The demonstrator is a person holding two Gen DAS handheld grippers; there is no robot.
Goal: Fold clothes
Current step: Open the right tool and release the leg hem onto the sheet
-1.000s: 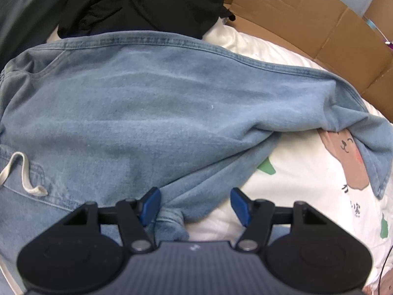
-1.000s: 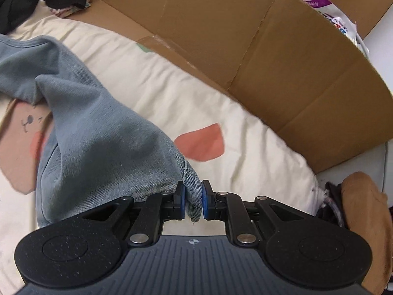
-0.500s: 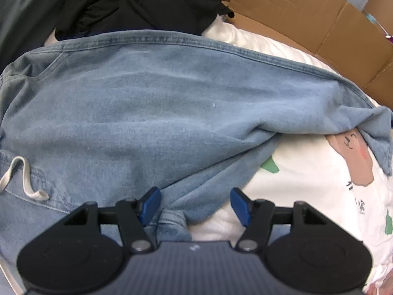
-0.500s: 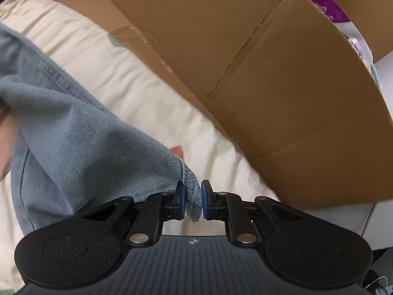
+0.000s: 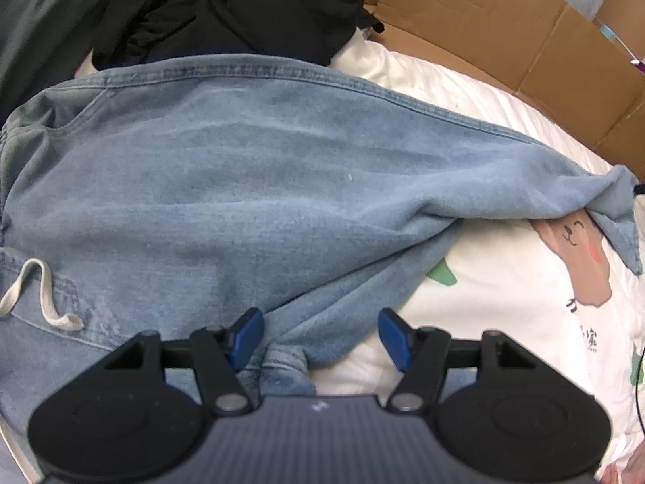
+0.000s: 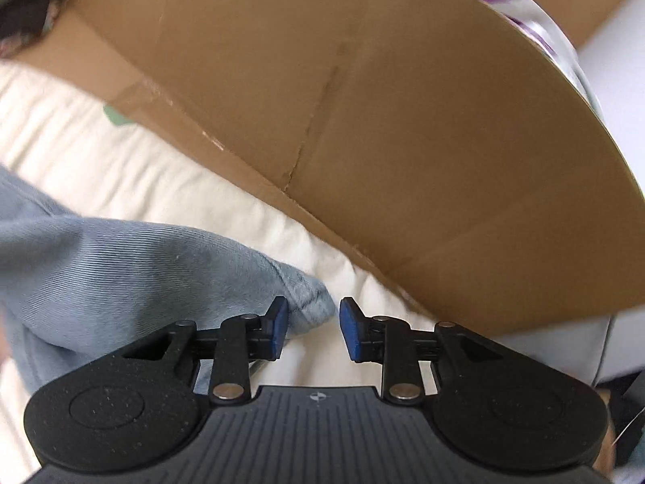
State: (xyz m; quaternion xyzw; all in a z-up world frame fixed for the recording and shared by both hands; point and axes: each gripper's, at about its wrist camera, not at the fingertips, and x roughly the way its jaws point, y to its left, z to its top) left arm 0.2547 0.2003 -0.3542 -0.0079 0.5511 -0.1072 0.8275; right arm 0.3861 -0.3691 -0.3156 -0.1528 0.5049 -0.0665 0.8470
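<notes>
Light blue denim trousers (image 5: 250,201) lie spread across the white printed bedsheet (image 5: 524,322), with a white drawstring (image 5: 40,298) at the waist on the left. My left gripper (image 5: 320,336) is open, hovering over the crotch fold of the denim. In the right wrist view the leg end of the denim (image 6: 121,266) lies on the sheet (image 6: 121,153). My right gripper (image 6: 312,328) is open, with the hem corner just ahead of its left fingertip (image 6: 278,322).
A pile of black clothes (image 5: 225,12) lies beyond the trousers. Brown cardboard (image 5: 504,28) stands along the far edge of the bed, and close ahead in the right wrist view (image 6: 383,141). A purple-and-white bag (image 6: 536,20) sits behind it.
My right gripper carried the leg hem outward toward the cardboard, then opened and let it go. The trouser leg has stretched out straighter. The left gripper stayed open and nearly still.
</notes>
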